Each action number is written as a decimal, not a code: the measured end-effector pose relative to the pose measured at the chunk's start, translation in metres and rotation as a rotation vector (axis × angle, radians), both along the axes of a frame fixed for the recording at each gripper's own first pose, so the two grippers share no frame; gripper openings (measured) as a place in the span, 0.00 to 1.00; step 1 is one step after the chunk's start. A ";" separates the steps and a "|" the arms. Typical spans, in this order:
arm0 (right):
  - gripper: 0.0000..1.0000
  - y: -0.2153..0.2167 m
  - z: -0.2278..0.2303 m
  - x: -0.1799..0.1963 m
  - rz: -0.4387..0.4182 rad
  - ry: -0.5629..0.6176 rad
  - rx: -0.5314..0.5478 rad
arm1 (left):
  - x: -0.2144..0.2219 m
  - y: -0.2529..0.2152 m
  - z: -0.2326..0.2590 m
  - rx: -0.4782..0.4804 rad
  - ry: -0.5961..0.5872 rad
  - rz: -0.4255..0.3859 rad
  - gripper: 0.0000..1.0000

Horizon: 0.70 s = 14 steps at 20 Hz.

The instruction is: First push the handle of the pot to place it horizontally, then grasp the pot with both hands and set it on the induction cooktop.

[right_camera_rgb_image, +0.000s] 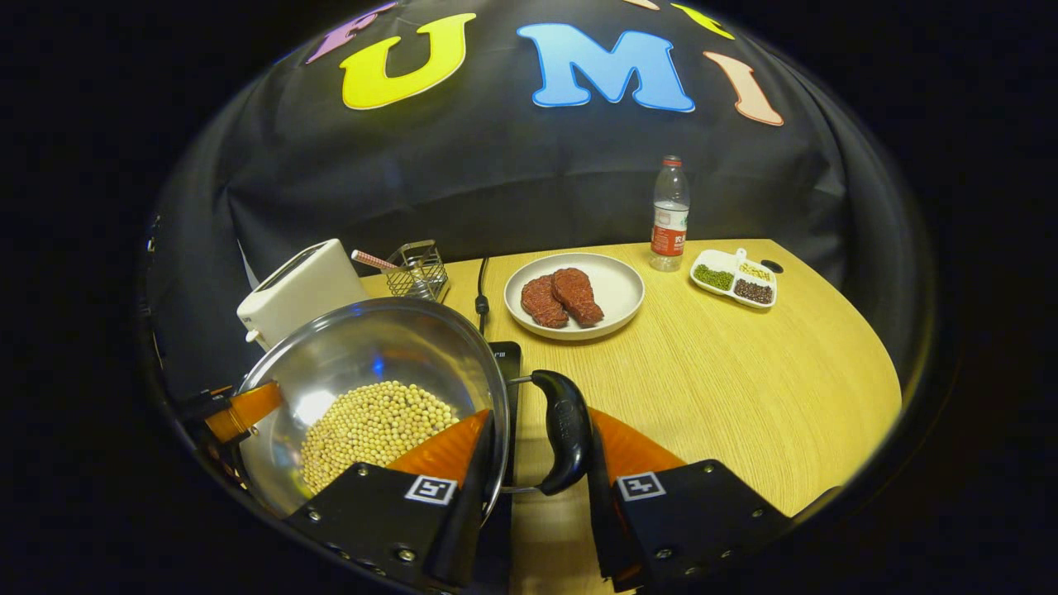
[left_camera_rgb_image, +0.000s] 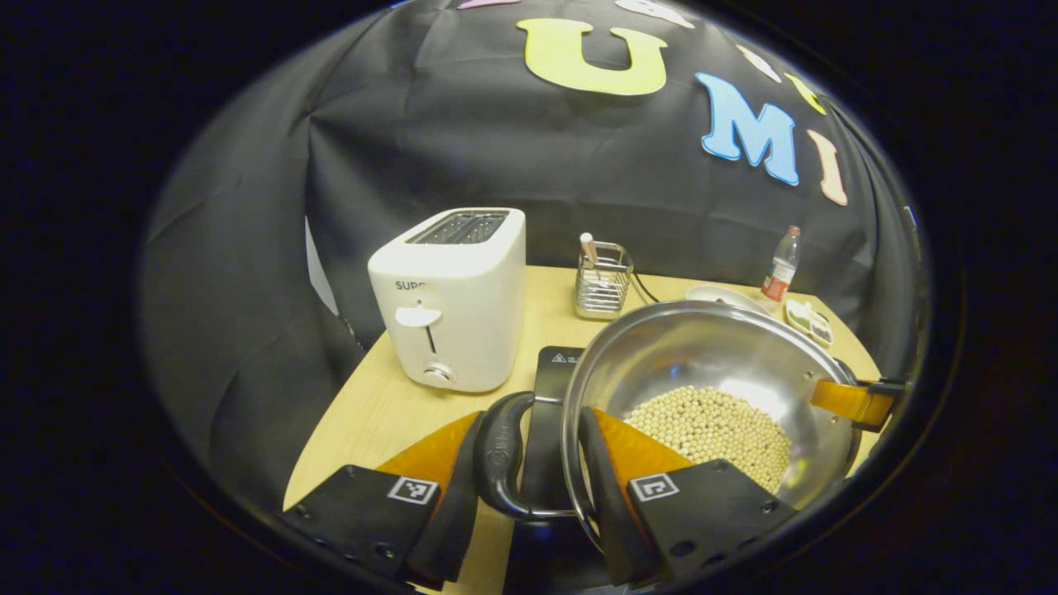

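A steel pot (left_camera_rgb_image: pixel 702 347) (right_camera_rgb_image: pixel 364 347) holding pale soybeans (left_camera_rgb_image: pixel 711 426) is gripped from both sides over the black induction cooktop (left_camera_rgb_image: pixel 555 370) (right_camera_rgb_image: pixel 506 364). I cannot tell whether it rests on the cooktop or hangs just above it. My left gripper (left_camera_rgb_image: pixel 529 496) is shut across the black loop handle (left_camera_rgb_image: pixel 498 454) and the pot wall, one finger inside the rim. My right gripper (right_camera_rgb_image: pixel 537 487) pinches the opposite handle (right_camera_rgb_image: pixel 564 430) and wall the same way. Each gripper's finger also shows at the pot's far side in the other gripper's view.
A white toaster (left_camera_rgb_image: pixel 455 297) (right_camera_rgb_image: pixel 297 285) and a wire holder (left_camera_rgb_image: pixel 603 281) (right_camera_rgb_image: pixel 417 268) stand behind the pot. A plate (right_camera_rgb_image: pixel 621 289) with two meat pieces, a water bottle (right_camera_rgb_image: pixel 669 215) and a divided dish (right_camera_rgb_image: pixel 736 281) sit at the back right. Bare tabletop (right_camera_rgb_image: pixel 744 388) lies right of the pot.
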State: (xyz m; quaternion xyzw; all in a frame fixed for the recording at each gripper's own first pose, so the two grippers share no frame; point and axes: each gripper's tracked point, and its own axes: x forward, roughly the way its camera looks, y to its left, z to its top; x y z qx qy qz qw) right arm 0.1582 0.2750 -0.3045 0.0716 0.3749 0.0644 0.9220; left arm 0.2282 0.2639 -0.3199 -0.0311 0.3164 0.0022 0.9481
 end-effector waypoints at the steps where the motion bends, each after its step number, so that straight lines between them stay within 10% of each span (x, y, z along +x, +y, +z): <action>1: 0.62 -0.007 0.003 0.002 0.001 -0.012 -0.007 | 0.001 0.004 0.003 0.019 -0.020 0.020 0.77; 2: 0.75 -0.016 0.010 0.005 -0.006 -0.036 -0.021 | 0.000 0.010 0.009 0.049 -0.033 0.049 0.75; 4: 0.98 -0.032 0.029 0.006 -0.007 -0.089 -0.011 | -0.006 0.012 0.031 0.072 -0.084 0.090 1.00; 14: 1.00 -0.147 0.138 -0.025 0.044 -0.353 -0.002 | -0.062 -0.109 0.182 0.082 -0.357 0.120 0.94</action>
